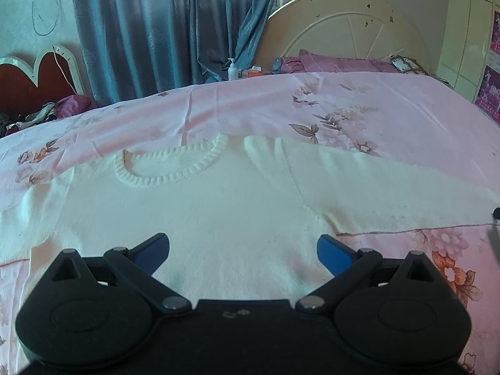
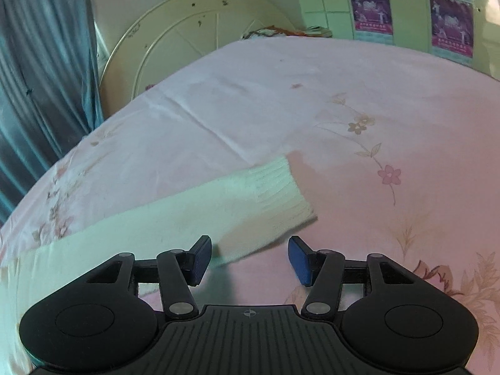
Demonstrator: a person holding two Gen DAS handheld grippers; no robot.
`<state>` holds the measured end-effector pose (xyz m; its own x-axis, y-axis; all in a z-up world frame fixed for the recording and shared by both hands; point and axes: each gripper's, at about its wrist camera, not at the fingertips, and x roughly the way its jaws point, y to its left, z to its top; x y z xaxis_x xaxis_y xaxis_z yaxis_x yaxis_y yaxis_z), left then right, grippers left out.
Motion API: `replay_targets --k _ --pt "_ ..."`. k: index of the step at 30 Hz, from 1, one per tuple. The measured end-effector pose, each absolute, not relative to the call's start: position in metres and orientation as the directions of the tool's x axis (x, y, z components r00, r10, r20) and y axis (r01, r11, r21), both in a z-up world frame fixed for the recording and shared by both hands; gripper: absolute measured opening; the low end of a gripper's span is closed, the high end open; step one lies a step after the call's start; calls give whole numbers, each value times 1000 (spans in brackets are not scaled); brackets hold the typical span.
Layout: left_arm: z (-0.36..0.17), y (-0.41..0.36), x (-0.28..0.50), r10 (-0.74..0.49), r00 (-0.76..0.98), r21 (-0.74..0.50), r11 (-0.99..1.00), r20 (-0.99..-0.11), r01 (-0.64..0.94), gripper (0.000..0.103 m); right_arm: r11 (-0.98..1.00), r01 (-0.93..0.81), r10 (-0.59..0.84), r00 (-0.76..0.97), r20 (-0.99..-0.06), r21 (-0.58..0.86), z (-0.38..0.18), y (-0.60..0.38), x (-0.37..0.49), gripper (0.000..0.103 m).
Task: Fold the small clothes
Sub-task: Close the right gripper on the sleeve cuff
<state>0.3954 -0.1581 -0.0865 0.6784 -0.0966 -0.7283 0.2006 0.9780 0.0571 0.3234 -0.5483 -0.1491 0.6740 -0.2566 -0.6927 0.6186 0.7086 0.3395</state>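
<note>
A small white knitted sweater [image 1: 218, 200] lies flat on the pink flowered bedspread [image 1: 390, 115], ribbed neckline [image 1: 175, 168] toward the far side, one sleeve [image 1: 390, 193] stretched out to the right. My left gripper [image 1: 243, 253] hovers over the sweater's body, blue pads wide apart, nothing between them. In the right wrist view the same sleeve [image 2: 193, 215] ends in a ribbed cuff [image 2: 281, 190]. My right gripper [image 2: 250, 259] is just short of the sleeve's near edge, jaws partly apart, pads not pressing on the fabric.
A cream round headboard [image 1: 347, 28] and purple pillows [image 1: 337, 62] stand at the bed's far end. Blue curtains [image 1: 162, 25] hang behind, with a pump bottle [image 1: 232, 69] beside them. Posters [image 2: 372, 9] line the right wall. Bare bedspread [image 2: 390, 125] spreads beyond the cuff.
</note>
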Motion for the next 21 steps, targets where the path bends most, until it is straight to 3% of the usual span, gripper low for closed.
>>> replay_targets --k 2,4,10,13,15,21 --pt "-87 -157 399 -96 674 55 979 -732 199 101 684 629 -263 686 -679 371 -152 -553 320 54" --pt "-88 -154 402 -100 669 45 980 -737 196 101 661 646 -283 685 -671 381 -153 -558 314 36" --pt "-88 -130 407 -129 647 6 979 -752 203 101 657 659 -332 690 -644 367 -159 -564 312 7" --pt "-89 -110 407 -128 645 5 980 -753 201 100 688 664 -355 661 -662 294 -148 -559 326 3" --pt "-90 -92 407 -118 648 12 981 -752 192 97 752 603 -354 710 -609 267 -124 -537 331 3" --pt "-94 -25 410 -98 673 18 986 -733 164 97 898 380 -191 793 -579 223 -81 -430 363 3"
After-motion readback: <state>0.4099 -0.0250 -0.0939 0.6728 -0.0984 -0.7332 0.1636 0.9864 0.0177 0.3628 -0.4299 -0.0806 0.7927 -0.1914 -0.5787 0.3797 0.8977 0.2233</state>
